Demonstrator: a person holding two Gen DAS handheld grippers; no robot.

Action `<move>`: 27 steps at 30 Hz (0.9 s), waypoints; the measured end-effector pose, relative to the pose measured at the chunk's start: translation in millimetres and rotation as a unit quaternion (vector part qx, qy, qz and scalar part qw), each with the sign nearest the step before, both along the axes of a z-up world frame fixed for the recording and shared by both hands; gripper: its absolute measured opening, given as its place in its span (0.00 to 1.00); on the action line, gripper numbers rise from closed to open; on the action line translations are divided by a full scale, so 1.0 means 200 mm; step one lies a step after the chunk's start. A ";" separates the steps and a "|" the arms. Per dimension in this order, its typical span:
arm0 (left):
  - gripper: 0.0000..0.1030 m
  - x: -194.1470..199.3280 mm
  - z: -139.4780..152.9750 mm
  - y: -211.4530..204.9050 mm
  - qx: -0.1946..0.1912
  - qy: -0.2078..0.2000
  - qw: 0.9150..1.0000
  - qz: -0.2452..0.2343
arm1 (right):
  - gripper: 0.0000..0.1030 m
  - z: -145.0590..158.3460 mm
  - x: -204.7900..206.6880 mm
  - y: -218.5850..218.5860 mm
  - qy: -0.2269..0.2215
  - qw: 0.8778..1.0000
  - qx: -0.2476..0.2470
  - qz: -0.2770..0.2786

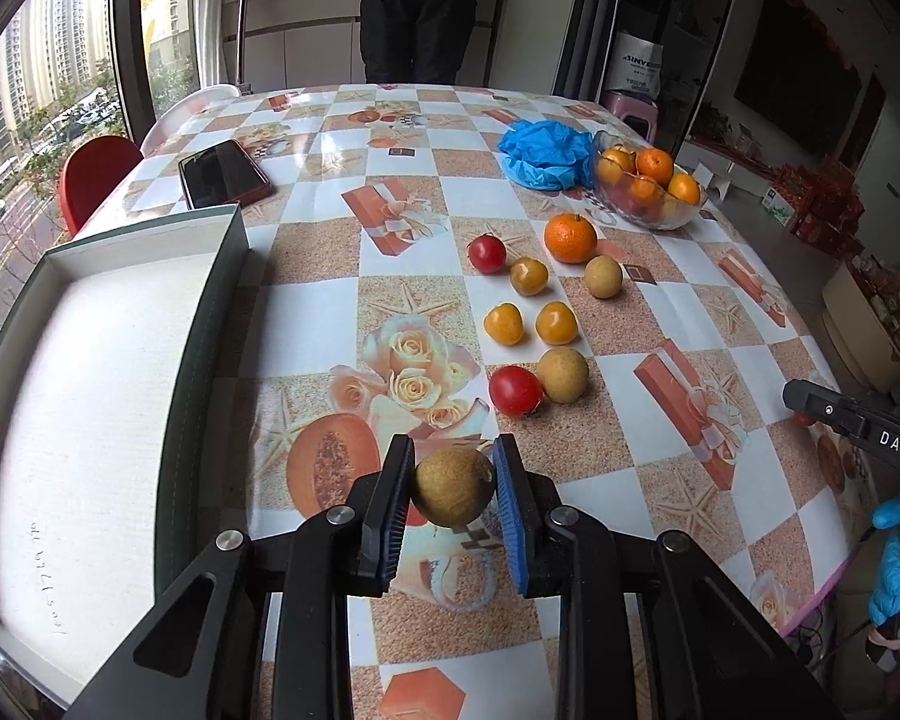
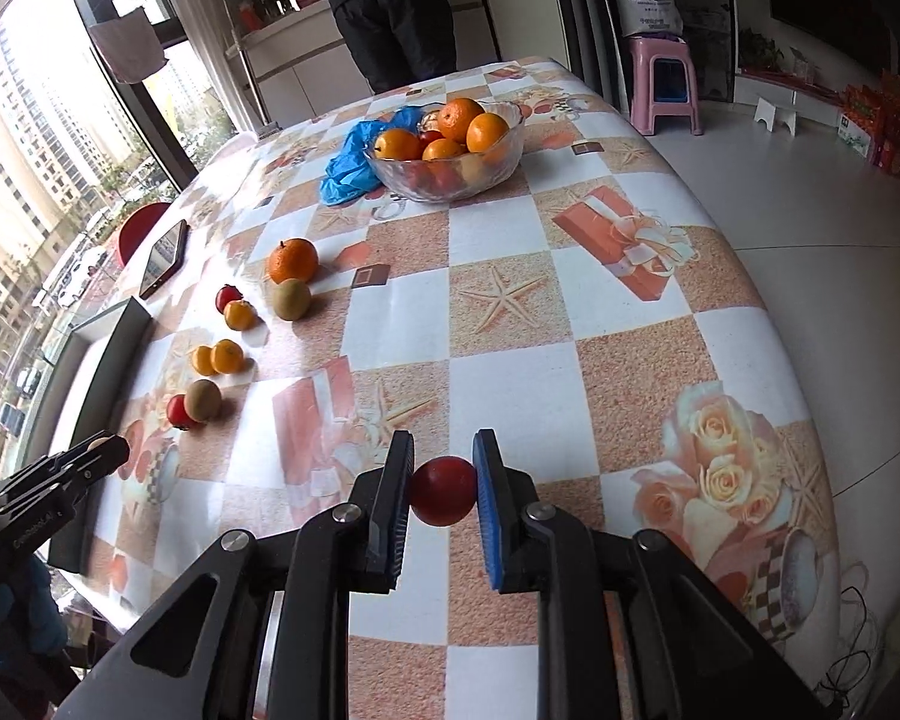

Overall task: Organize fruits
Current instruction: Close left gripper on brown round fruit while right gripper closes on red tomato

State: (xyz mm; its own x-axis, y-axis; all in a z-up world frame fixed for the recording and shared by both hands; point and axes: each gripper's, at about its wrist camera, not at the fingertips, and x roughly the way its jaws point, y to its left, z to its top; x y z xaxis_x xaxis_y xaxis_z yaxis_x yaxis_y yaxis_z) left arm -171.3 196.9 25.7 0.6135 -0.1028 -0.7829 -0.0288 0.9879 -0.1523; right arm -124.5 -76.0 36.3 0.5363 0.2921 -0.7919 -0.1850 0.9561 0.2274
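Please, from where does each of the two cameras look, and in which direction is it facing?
Left wrist: sits behind the left gripper, shut on a round brownish fruit, facing across the table to the white open box; a blue-gloved hand shows.
Right wrist: behind the right gripper, shut on a small red fruit, facing the glass fruit bowl.
Shared: bowl, loose fruits, black phone.

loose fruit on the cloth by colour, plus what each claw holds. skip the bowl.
Red: 2
Yellow-orange: 3
Orange: 1
Tan-brown: 2
Left claw: 1 brown fruit
Right claw: 1 red fruit
Total: 10
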 end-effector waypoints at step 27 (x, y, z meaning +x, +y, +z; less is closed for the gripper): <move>0.28 -0.27 0.12 0.80 0.026 -0.040 0.991 0.126 | 0.21 0.17 -0.13 1.26 0.021 0.977 0.037 0.211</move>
